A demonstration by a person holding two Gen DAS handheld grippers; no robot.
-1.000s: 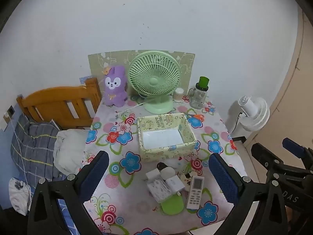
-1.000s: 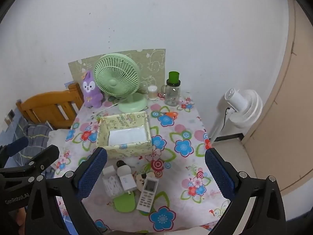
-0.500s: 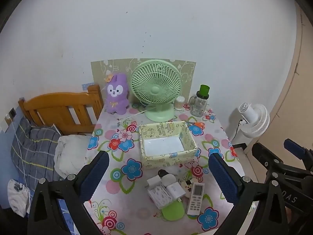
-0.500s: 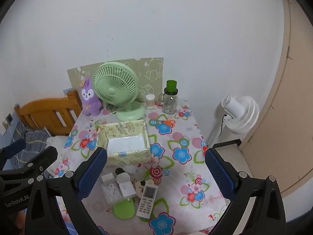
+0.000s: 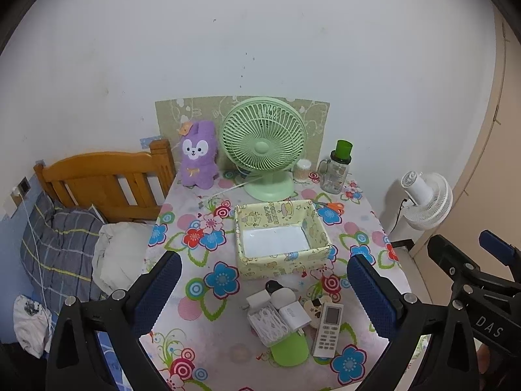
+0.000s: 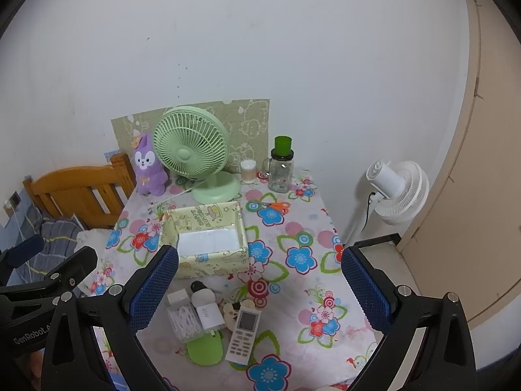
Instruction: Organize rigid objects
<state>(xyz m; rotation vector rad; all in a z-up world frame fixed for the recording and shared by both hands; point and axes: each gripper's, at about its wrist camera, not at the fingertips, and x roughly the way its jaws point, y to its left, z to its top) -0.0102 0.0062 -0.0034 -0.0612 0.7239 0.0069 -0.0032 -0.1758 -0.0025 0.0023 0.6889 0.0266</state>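
Likely, either wide-open, empty hand-held gripper (image 5: 262, 290) descending on the remote (image 5: 328, 325) would nudge the crowded charger (image 5: 294, 316) aside.

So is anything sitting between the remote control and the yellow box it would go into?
Yes, partly. The remote control lies nearest the table's front edge; a small patterned item and a white charger sit between it and the yellow box. Lifted over them, nothing visible blocks it.

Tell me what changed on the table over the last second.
Only the view: both the left gripper and right gripper drew back and up, so the table looks smaller and lower. Nothing was taken or released; both stay open and empty. The box, remote and fan stayed put.
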